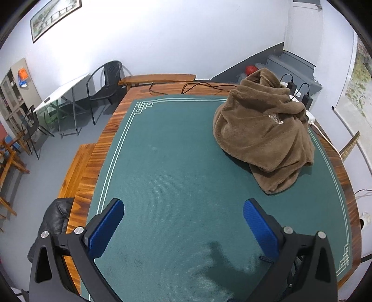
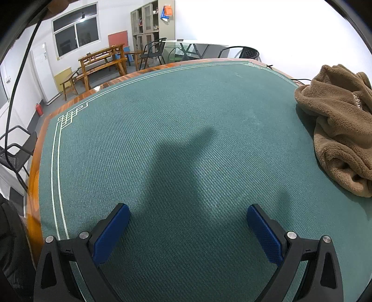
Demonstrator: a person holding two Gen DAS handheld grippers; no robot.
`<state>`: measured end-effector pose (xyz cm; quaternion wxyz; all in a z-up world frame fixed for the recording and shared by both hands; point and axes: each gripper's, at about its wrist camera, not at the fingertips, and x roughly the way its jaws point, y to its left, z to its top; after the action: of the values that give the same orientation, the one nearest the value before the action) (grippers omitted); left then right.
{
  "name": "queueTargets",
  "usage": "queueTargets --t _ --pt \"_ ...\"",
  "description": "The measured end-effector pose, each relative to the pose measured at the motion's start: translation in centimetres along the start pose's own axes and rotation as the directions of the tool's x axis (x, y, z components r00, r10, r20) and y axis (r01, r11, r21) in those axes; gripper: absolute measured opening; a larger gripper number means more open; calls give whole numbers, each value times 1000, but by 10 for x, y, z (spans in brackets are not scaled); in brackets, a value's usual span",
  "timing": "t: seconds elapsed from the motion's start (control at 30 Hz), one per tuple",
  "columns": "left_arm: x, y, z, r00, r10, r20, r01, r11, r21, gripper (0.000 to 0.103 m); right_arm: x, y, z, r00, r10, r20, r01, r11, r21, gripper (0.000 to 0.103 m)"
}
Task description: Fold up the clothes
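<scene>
A brown fleece garment (image 1: 262, 130) lies in a crumpled heap on the far right of the green mat (image 1: 176, 167). In the right wrist view the same garment (image 2: 339, 120) sits at the right edge of the green mat (image 2: 162, 130). My left gripper (image 1: 183, 209) hovers over the near part of the mat, open wide, with nothing between its blue pads (image 1: 107, 230). My right gripper (image 2: 188, 213) is also open and empty above the mat, well left of the garment. Neither gripper touches the cloth.
The mat covers a wooden table (image 1: 104, 141) with benches (image 1: 74, 167) along its sides. Black cables and chargers (image 1: 304, 97) lie behind the garment. Chairs (image 1: 107, 81), a folding table (image 1: 62, 93) and a cabinet (image 2: 151, 21) stand farther off.
</scene>
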<state>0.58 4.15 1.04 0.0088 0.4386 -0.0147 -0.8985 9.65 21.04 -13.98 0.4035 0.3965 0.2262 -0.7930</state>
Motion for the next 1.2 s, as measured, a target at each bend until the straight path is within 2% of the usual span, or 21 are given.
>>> queueTargets --t 0.33,0.53,0.63,0.73,0.8,0.87,1.0,1.1,1.2 --pt "-6 -8 0 1000 22 -7 -22 1000 10 103 -2 -1 -1 1000 0 4 0 1000 1 102" --pt "6 -2 2 999 37 -35 -37 999 -2 103 -1 -1 -1 1000 0 0 0 1000 5 102" --pt "13 4 3 998 45 -51 -45 999 -8 103 -1 -2 1 1000 10 -28 -9 1000 17 102" --pt "23 11 5 997 42 -69 -44 999 -24 103 -4 -13 1 998 32 -46 -29 997 73 102" --pt "31 16 6 996 35 -81 -38 999 -36 103 -8 -33 2 998 -3 -67 13 988 152 102" --pt "39 20 7 995 32 -93 -36 998 -45 103 -16 -58 3 995 -62 -81 80 967 243 102" --pt "54 25 6 993 11 -117 -18 998 -63 103 -48 -133 7 974 -217 -65 224 879 421 102" --pt "61 27 6 991 -2 -130 -6 998 -66 103 -73 -180 14 963 -268 -25 242 819 520 102" --pt "66 30 5 990 -8 -140 -2 998 -67 103 -96 -219 27 942 -333 34 254 776 578 102"
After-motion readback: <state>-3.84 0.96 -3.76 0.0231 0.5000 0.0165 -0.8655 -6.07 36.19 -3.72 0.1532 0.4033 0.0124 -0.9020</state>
